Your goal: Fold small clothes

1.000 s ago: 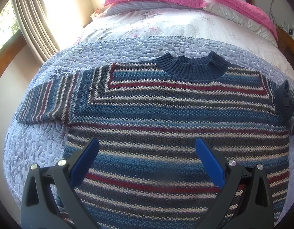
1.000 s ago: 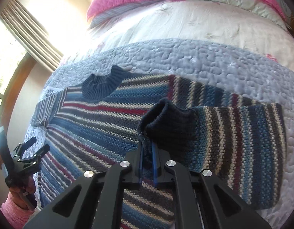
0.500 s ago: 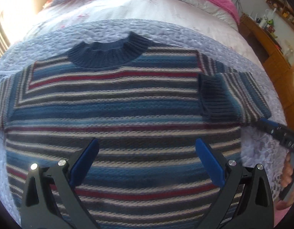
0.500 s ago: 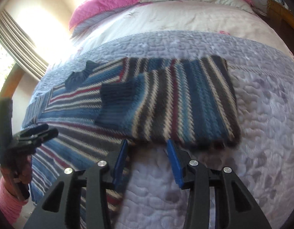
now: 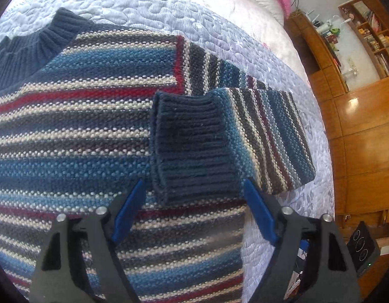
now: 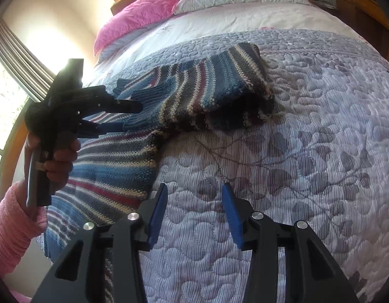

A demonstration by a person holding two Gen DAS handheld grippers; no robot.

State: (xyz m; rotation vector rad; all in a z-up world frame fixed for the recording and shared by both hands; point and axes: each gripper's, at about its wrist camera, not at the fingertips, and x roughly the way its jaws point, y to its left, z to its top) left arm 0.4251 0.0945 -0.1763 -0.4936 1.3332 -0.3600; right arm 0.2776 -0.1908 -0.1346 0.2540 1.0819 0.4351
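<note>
A striped knit sweater (image 5: 93, 131) in blue, red, cream and grey lies flat on the bed, its navy collar (image 5: 30, 48) at the upper left. Its right sleeve (image 5: 265, 136) is folded inward, and the navy ribbed cuff (image 5: 192, 146) rests on the chest. My left gripper (image 5: 194, 189) is open and hovers just below that cuff. From the right wrist view the sweater (image 6: 113, 166) spreads to the left, with the folded sleeve (image 6: 224, 85) bunched at the centre. My right gripper (image 6: 194, 189) is open over bare quilt, holding nothing. The left gripper (image 6: 126, 116) shows there too, held by a hand in a pink sleeve.
A lavender quilted bedspread (image 6: 308, 151) covers the bed. Pink and white pillows (image 6: 184, 2) lie at its head. Wooden shelves and cabinets (image 5: 361, 50) stand to the right of the bed. A window with curtains (image 6: 15, 63) is on the left. A dark loose thread (image 6: 229, 149) lies on the quilt.
My right gripper let go of the sleeve cuff, opened and drew back over the quilt. My left gripper swung right and came close to the folded cuff.
</note>
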